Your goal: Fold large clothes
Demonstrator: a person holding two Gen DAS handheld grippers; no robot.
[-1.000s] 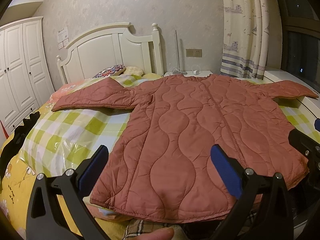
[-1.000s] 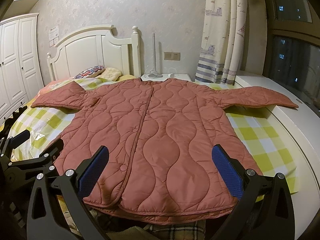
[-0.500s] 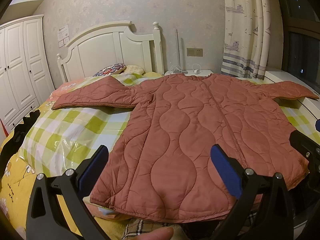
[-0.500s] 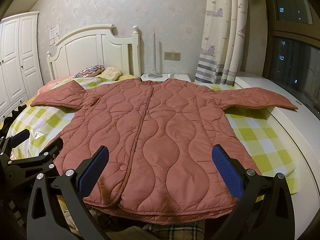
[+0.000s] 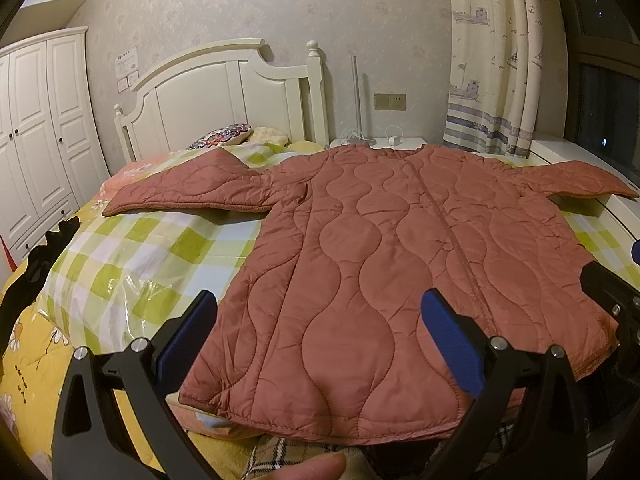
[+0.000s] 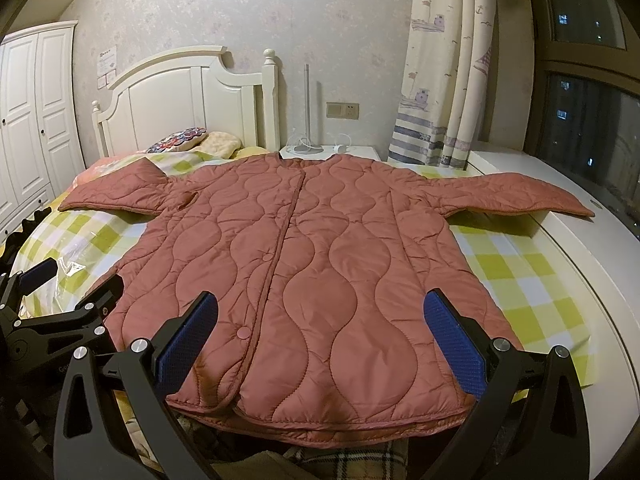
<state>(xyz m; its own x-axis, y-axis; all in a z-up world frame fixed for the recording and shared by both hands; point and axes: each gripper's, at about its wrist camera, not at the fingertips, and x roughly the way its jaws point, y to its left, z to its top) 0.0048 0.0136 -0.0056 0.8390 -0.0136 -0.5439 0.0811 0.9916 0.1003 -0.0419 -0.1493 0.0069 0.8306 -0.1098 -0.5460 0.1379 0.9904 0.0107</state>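
Observation:
A rust-red quilted coat point(image 5: 380, 256) lies flat and spread out on the bed, front up, collar toward the headboard, both sleeves stretched sideways; it also shows in the right wrist view point(image 6: 312, 264). My left gripper point(image 5: 320, 332) is open and empty, hovering just before the coat's hem at its left half. My right gripper point(image 6: 320, 332) is open and empty, before the hem at its right half. The left gripper also shows at the left edge of the right wrist view point(image 6: 60, 300).
The bed has a green-checked cover point(image 5: 132, 264) and a white headboard point(image 5: 224, 92). Pillows point(image 5: 228, 140) lie at the head. A white nightstand point(image 6: 332, 152) with a lamp stands behind. A white ledge point(image 6: 592, 248) runs along the right under a window; wardrobes point(image 5: 36, 132) stand left.
Both views have shifted slightly, the room sitting a little lower in frame. The coat has not moved and both grippers stay open.

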